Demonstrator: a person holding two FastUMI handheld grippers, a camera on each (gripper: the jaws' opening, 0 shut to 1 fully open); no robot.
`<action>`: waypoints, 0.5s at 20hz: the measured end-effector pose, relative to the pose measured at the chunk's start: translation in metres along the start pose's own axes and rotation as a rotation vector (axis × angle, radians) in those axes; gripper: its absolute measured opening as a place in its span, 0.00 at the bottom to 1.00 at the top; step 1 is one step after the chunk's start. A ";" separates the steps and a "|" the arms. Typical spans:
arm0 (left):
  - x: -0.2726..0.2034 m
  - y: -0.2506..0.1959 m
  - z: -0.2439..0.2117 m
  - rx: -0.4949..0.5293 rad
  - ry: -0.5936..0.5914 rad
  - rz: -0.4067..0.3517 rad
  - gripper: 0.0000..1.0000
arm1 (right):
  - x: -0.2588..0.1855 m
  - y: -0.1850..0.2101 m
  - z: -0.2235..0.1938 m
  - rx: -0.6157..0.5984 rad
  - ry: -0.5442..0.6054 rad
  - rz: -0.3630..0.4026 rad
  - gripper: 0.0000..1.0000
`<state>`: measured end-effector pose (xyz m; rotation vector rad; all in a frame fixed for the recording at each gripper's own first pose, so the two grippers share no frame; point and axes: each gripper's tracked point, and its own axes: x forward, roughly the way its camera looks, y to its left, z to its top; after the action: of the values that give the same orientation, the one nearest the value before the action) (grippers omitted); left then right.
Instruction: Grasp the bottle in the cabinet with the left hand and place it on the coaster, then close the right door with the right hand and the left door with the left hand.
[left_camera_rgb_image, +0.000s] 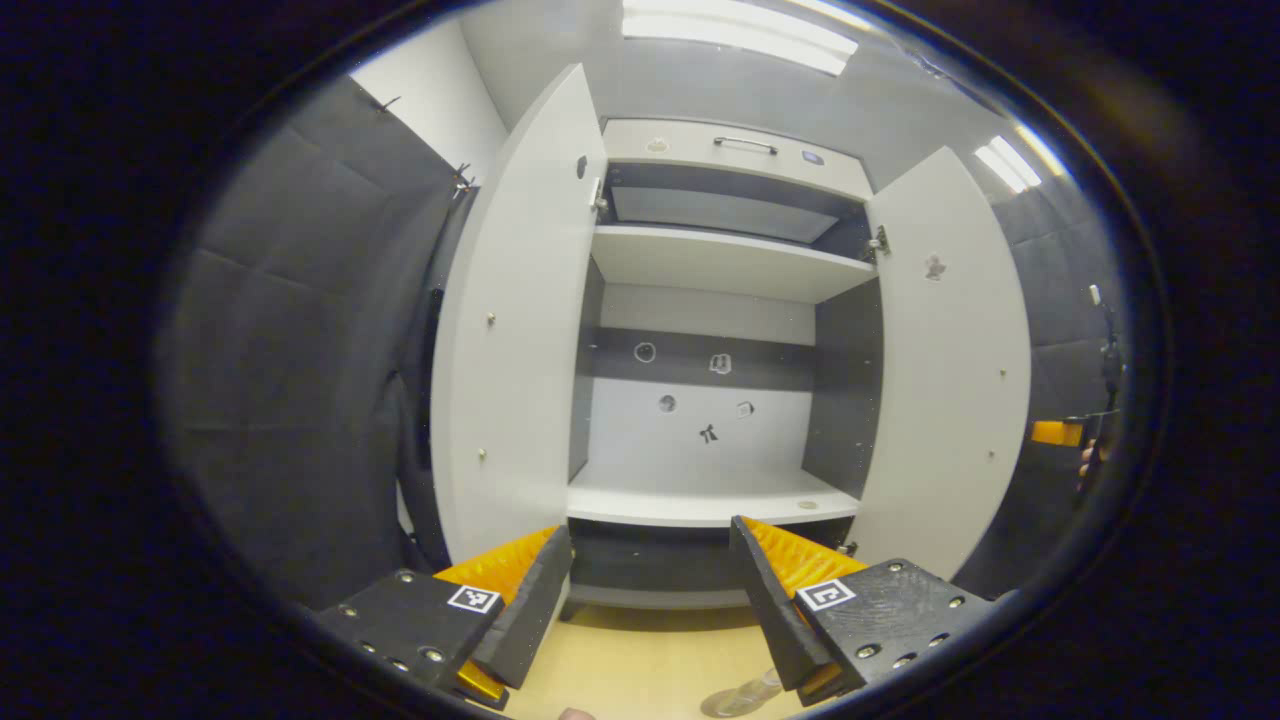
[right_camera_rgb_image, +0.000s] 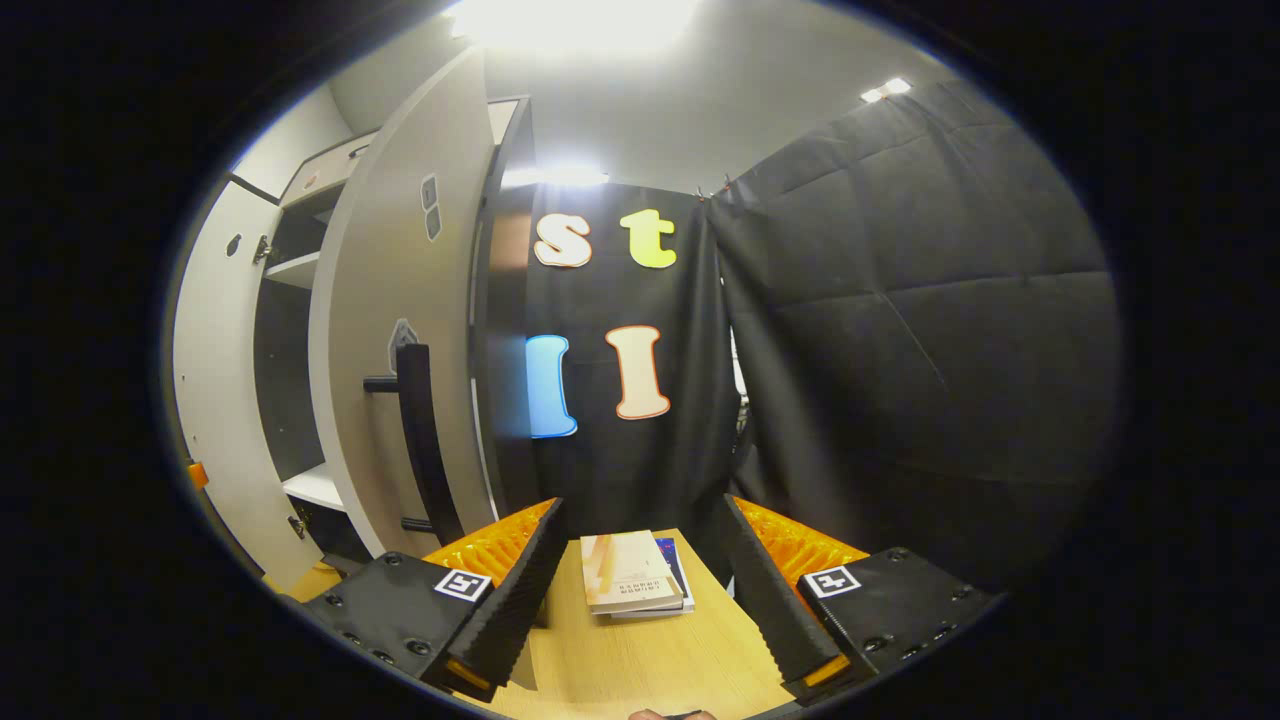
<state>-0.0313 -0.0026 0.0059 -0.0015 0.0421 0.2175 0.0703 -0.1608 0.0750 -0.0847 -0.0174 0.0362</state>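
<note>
The white cabinet stands in front of me with both doors swung wide and its shelves bare. My left gripper is open and holds nothing, level with the lower shelf's front edge. A clear bottle shows at the bottom edge, standing on the wooden table beside my right finger; what is under it I cannot tell. In the right gripper view my right gripper is open and holds nothing. The right door with its black vertical handle hangs just left of that gripper. The left door is open too.
A small stack of books lies on the wooden table ahead of the right gripper. Black padded booth cloth closes off both sides. Far right in the left gripper view, an orange gripper part and a hand show.
</note>
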 end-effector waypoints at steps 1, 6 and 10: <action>-0.003 0.010 0.003 0.013 0.014 0.045 0.92 | 0.003 0.001 0.004 0.001 -0.005 0.029 0.98; -0.025 0.027 0.031 -0.015 0.018 0.133 0.99 | 0.022 0.008 0.016 0.036 0.003 0.162 0.98; -0.049 0.022 0.047 -0.046 -0.004 0.162 0.87 | 0.037 0.022 0.023 0.058 0.022 0.262 0.98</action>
<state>-0.0820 0.0083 0.0549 -0.0433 0.0330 0.3801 0.1064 -0.1355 0.0969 -0.0293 0.0168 0.2971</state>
